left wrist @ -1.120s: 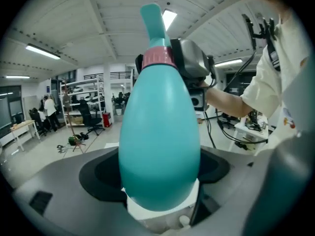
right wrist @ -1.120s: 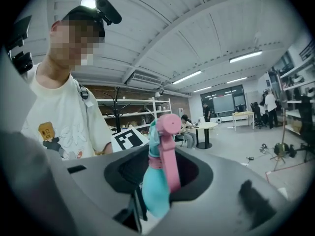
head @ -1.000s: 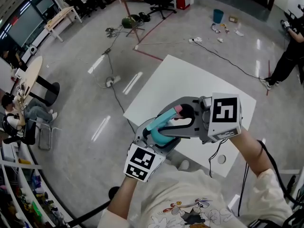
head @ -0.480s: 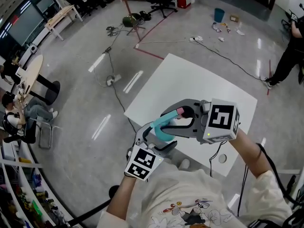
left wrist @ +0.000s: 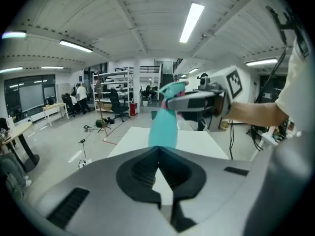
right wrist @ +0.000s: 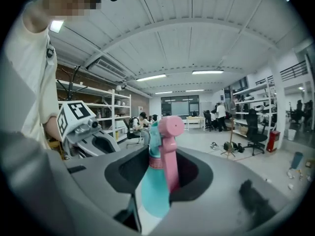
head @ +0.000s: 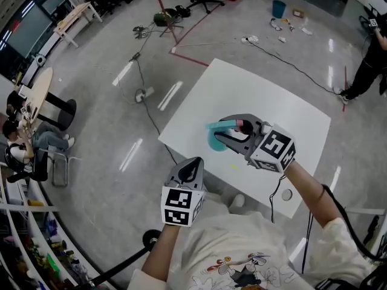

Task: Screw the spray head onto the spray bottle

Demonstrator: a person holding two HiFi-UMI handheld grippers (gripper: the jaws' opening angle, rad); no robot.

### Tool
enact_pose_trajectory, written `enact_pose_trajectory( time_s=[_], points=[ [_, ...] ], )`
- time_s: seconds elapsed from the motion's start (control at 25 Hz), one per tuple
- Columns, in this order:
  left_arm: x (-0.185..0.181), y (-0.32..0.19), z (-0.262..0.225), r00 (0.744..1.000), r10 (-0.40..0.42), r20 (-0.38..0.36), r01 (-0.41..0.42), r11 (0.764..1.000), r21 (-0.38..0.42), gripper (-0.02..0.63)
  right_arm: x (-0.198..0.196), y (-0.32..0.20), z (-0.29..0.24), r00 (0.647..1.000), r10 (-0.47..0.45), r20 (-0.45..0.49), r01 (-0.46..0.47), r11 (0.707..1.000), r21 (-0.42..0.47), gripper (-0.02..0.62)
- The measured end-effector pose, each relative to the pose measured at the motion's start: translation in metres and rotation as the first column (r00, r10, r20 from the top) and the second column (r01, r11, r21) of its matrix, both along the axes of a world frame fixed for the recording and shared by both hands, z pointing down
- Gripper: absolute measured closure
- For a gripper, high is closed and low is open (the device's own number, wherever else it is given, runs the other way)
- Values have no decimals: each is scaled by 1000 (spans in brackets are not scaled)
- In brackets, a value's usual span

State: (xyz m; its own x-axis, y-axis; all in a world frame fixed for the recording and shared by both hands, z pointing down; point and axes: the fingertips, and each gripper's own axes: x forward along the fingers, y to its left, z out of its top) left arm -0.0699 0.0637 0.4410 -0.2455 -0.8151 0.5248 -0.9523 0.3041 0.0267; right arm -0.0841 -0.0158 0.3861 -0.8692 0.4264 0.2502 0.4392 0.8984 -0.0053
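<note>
Spray head (right wrist: 171, 128) looks seated on the bottle (head: 216, 142).
My right gripper (head: 225, 132) clamps the bottle over the table (head: 278, 101), probably to set it down; my left gripper (head: 193, 163) is clenched empty, near me.

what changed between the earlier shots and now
The left hand-held gripper let go of the teal spray bottle and drew back toward the person; its jaws have just closed with nothing between them. The right hand-held gripper carried the bottle outward and down over the white table. Unchanged: it grips near the pink spray head.
</note>
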Motion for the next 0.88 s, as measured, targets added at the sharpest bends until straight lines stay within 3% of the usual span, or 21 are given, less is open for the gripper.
enact_pose_trajectory(
  time_s=[0.2, 0.44, 0.68, 0.88],
  points=[
    [5, -4, 15, 999, 28, -27, -28, 1000, -12, 598, -14, -26, 79, 992, 126, -21, -125, 992, 30, 462],
    [12, -7, 20, 997, 60, -52, -62, 997, -43, 598, -26, -40, 152, 975, 213, -70, -212, 977, 23, 462],
    [6, -3, 25, 994, 92, -52, -96, 993, -69, 598, -28, -40, 214, 958, 255, -127, -254, 967, 24, 462],
    [-9, 5, 29, 992, 119, -49, -123, 989, -87, 598, -32, -30, 233, 958, 252, -139, -253, 967, 16, 462]
  ],
)
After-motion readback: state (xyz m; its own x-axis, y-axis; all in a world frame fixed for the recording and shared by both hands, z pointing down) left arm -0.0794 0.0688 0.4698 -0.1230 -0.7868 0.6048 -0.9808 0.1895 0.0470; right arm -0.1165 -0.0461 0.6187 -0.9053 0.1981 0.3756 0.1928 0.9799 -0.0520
